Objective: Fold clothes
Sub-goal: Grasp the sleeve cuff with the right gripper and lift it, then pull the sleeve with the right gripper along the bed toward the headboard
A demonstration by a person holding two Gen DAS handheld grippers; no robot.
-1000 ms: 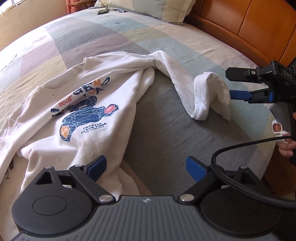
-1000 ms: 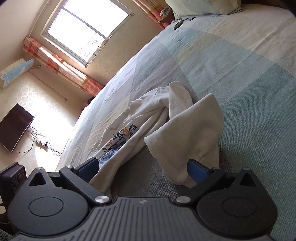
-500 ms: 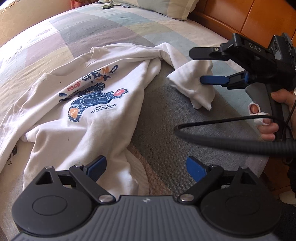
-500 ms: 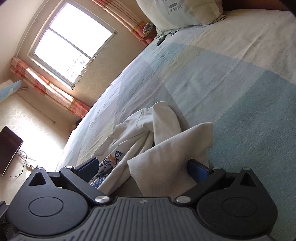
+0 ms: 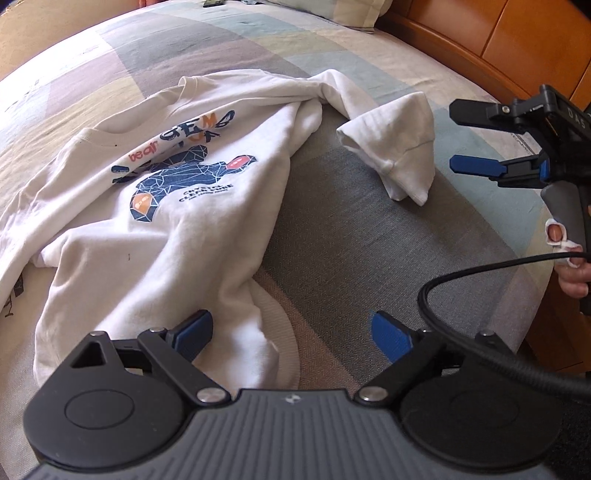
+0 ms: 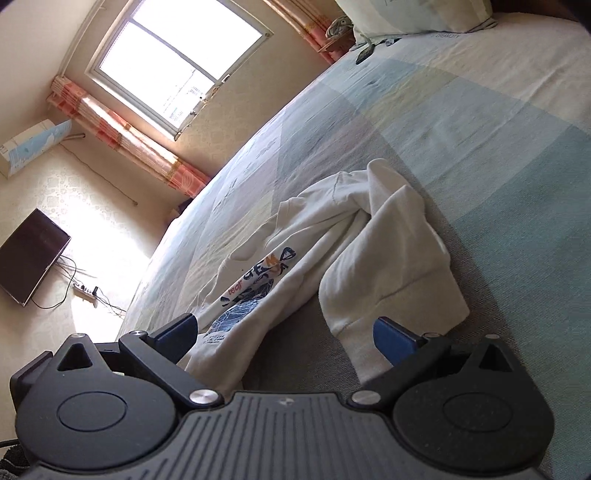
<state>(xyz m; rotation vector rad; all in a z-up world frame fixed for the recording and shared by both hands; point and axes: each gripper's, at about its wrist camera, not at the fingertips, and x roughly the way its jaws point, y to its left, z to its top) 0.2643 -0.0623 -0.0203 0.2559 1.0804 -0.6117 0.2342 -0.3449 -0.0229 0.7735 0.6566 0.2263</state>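
A white T-shirt (image 5: 155, 206) with a blue bear print lies crumpled face up on the bed (image 5: 351, 236). One sleeve (image 5: 399, 147) is flung out to the right in a loose fold. My left gripper (image 5: 291, 332) hovers open over the shirt's lower hem, its left finger just above the cloth. My right gripper (image 5: 458, 136) is open to the right of the sleeve, apart from it, held by a hand (image 5: 569, 258). In the right wrist view the sleeve (image 6: 395, 266) lies just ahead of the open right gripper (image 6: 291, 332), with the printed chest (image 6: 255, 288) further left.
A striped patchwork cover spreads over the bed (image 6: 480, 129). A pillow (image 6: 413, 14) and a small dark object (image 6: 364, 55) lie at the far end. A wooden headboard (image 5: 509, 40) runs along the right. Beyond the bed are a window (image 6: 177, 62) and a television (image 6: 29, 254) on the floor.
My right gripper has let go of the sleeve and drawn back to the right; the sleeve now rests on the bed. My left gripper has moved slightly closer over the hem.
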